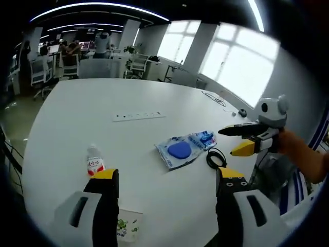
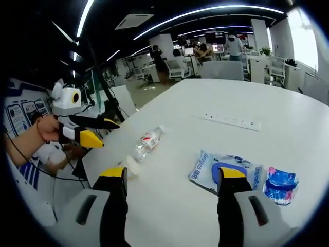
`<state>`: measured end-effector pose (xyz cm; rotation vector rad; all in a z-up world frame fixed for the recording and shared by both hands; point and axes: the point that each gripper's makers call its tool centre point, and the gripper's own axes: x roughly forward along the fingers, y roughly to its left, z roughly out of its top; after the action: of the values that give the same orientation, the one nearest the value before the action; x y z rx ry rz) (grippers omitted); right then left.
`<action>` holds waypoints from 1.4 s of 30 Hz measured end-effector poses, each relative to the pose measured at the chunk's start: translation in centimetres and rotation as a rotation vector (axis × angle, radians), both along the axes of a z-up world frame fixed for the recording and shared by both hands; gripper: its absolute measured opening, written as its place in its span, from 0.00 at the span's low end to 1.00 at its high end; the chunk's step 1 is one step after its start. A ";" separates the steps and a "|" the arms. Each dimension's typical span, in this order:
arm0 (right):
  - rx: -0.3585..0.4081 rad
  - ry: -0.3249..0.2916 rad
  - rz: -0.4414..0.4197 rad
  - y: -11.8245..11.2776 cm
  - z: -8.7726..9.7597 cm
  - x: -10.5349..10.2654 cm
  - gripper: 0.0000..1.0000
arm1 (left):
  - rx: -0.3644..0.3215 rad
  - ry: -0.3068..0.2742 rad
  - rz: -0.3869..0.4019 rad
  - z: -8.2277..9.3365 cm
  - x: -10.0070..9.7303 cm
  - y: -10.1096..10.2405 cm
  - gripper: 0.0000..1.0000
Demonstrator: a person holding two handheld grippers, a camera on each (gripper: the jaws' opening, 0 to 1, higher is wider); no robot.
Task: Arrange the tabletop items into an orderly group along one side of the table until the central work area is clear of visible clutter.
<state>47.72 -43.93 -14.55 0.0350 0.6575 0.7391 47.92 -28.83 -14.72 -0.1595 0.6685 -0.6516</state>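
Both your claws hang apart and empty above the white table point(image 1: 77, 113), so you're between picks. From the left gripper point(image 1: 167, 180), the water bottle point(image 1: 95, 164) lies nearest, then the blue-and-white packet point(image 1: 185, 148); the right gripper point(image 2: 172, 180) sees a second blue packet point(image 2: 281, 184). Next, probably close on the bottle. A label point(image 1: 126, 226) is half hidden behind a jaw.

No text can be read: the print on the bottle's red label point(image 1: 95, 165), the blue-and-white packet point(image 2: 215, 167) and the wall posters point(image 2: 19, 117) is too blurred.
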 end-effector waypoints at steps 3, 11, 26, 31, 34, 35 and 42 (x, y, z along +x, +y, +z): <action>0.001 -0.005 0.021 1.2 0.2 -0.1 0.71 | 0.004 -0.006 0.007 0.4 -0.3 1.0 0.79; 0.004 -0.005 0.081 4.6 0.5 -0.2 0.72 | -0.003 -0.023 0.032 1.0 -1.2 3.8 0.79; 0.010 0.047 0.179 9.1 -0.6 0.7 0.72 | -0.027 -0.015 0.078 0.1 -1.8 7.2 0.82; 0.005 0.066 0.204 10.2 -1.4 1.6 0.72 | -0.039 -0.008 0.100 -0.3 -1.7 8.5 0.83; 0.000 0.079 0.220 10.9 -1.8 2.0 0.72 | -0.041 -0.008 0.108 -0.5 -1.7 9.1 0.84; -0.001 0.079 0.225 11.1 -1.9 2.1 0.72 | -0.042 -0.005 0.112 -0.7 -1.7 9.4 0.84; -0.009 0.105 0.265 13.2 -3.1 3.1 0.72 | -0.060 0.003 0.139 -1.7 -1.3 10.9 0.84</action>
<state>50.86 -30.70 -17.64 -0.0218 0.7744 0.9945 46.61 -17.92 -16.40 -0.2600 0.6355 -0.5382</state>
